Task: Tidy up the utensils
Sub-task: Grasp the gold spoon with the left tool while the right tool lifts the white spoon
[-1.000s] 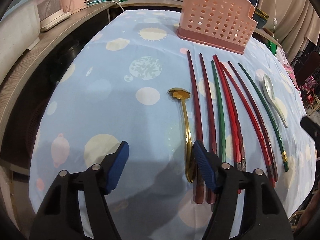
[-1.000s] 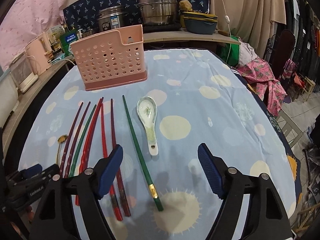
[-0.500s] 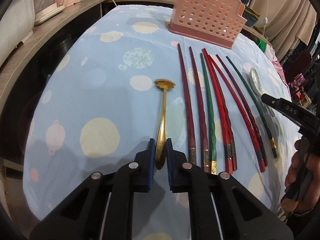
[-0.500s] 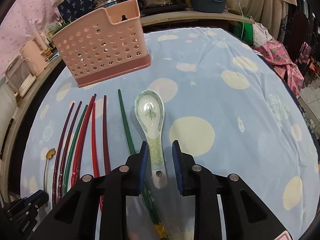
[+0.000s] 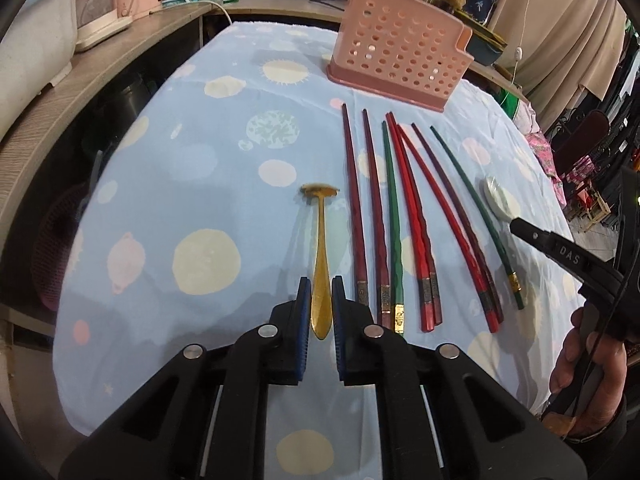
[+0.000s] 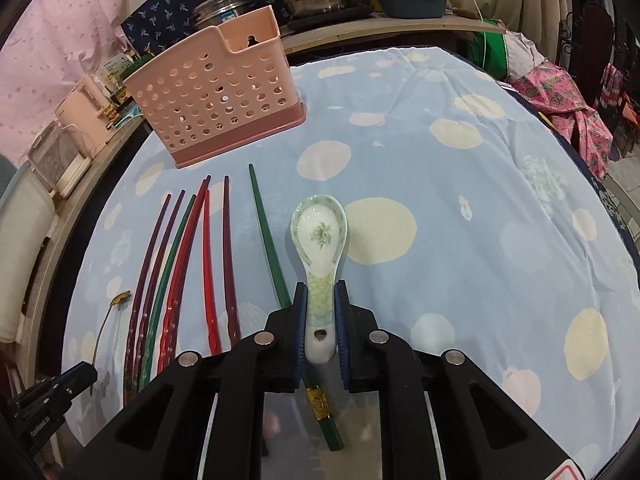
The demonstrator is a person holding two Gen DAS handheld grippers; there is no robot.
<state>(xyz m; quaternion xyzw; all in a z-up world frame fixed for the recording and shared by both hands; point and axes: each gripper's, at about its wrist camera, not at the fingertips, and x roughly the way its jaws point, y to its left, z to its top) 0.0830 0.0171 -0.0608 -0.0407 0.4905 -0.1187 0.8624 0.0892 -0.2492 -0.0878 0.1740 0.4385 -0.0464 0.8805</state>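
Left wrist view. The left gripper (image 5: 321,300) has closed from wide open a second ago to a narrow set, its blue fingers (image 5: 303,304) flanking the broad end of the gold spoon (image 5: 321,256). Half a second ago they stood the same way; whether the pads now press the metal or sit just beside it cannot be told. The spoon lies flat on the table (image 5: 208,168), its small ornamental end pointing toward the pink utensil basket (image 5: 400,60). Just to its right lie the eight chopsticks (image 5: 394,216), red, maroon and green, roughly parallel and untouched. At the right edge the other tool and the hand (image 5: 580,360) carrying it have entered the view.

Right wrist view. The right gripper (image 6: 320,320) has likewise closed from wide open, and its fingers (image 6: 299,320) now clamp the handle of the white ceramic spoon (image 6: 320,240). The bowl faces up and points toward the basket (image 6: 216,92). The handle crosses over the outermost green chopstick (image 6: 268,240), whose gilt end shows beneath the tool; whether the spoon is already clear of the cloth cannot be told.

Interpretation. Both approaches appear complete and both spoons are secured or nearly so. Nothing is in the basket yet; lifting and carrying to it is judged the next step, taking care not to drag the green chopstick.
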